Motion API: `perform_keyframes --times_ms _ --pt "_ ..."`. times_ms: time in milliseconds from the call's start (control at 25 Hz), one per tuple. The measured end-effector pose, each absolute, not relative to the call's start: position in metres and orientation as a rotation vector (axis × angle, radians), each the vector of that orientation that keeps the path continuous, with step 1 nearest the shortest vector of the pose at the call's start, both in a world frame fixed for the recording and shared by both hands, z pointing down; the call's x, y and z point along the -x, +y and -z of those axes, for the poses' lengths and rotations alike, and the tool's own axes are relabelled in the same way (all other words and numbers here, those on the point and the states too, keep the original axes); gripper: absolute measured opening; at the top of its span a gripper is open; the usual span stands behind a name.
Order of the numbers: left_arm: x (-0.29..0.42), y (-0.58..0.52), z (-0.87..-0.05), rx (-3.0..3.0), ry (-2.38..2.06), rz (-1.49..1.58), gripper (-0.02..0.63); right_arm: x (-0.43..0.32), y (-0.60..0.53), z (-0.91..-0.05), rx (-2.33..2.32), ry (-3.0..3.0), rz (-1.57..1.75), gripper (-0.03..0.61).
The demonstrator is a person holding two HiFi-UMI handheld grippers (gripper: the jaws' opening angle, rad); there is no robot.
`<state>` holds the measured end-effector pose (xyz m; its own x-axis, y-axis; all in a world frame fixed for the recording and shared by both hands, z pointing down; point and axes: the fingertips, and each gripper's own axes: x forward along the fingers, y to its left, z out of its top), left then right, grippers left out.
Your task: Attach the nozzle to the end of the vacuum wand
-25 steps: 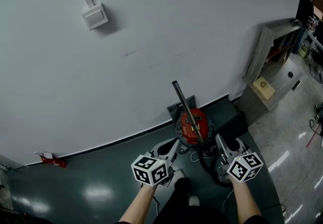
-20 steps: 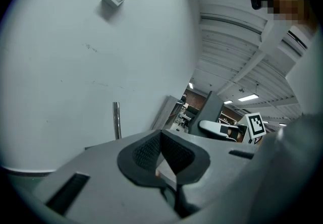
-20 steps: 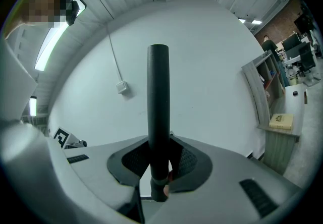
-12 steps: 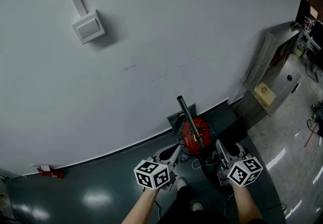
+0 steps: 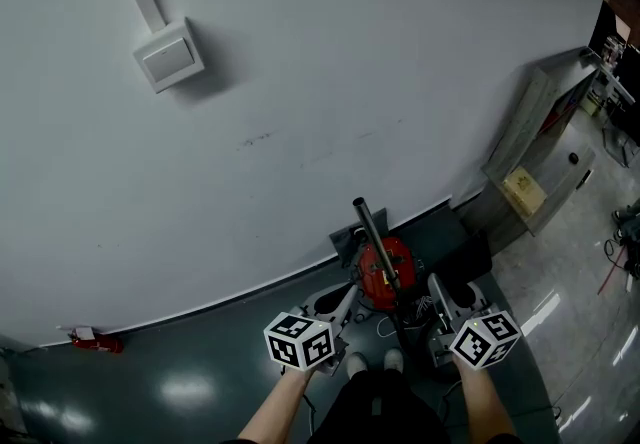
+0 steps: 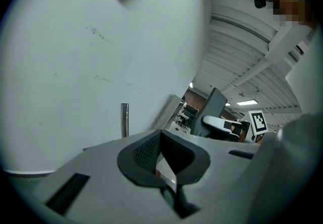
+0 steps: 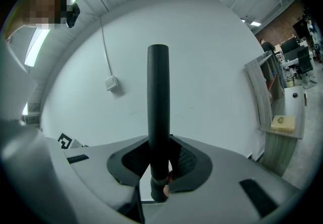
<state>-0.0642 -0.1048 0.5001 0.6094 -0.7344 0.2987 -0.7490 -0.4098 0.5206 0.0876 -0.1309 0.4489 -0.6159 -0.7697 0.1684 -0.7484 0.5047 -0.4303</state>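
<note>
A red canister vacuum [image 5: 385,267] stands on the floor by the white wall. Its metal wand [image 5: 372,237] rises from it, open end up; that end also shows in the left gripper view [image 6: 124,119]. My right gripper [image 5: 446,286] [image 7: 159,143] is shut on an upright black nozzle tube [image 7: 158,102], just right of the wand. My left gripper [image 5: 335,298] [image 6: 161,137] is shut with nothing in it, a little left of the vacuum. I cannot make out the nozzle in the head view.
A switch box [image 5: 168,54] with a conduit hangs on the wall at upper left. A grey cabinet [image 5: 535,147] stands at the right. A black hose [image 5: 402,324] loops by the vacuum, near the person's shoes [image 5: 372,364]. A small red object [image 5: 95,340] lies far left.
Both grippers have come forward toward the wall. The vacuum and wand now sit lower in the head view and closer to the grippers. The person's feet have stepped up.
</note>
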Motion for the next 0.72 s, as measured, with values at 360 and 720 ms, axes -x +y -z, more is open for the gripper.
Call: perform_keyframes --times_ms 360,720 --pt "0.057 -0.137 -0.508 -2.183 -1.191 -0.043 0.003 -0.094 -0.172 -0.45 1.311 2.693 0.737 0.091" --pt "0.049 -0.173 -0.516 -2.124 -1.256 -0.045 0.003 -0.094 -0.221 -0.457 1.208 2.721 0.783 0.091"
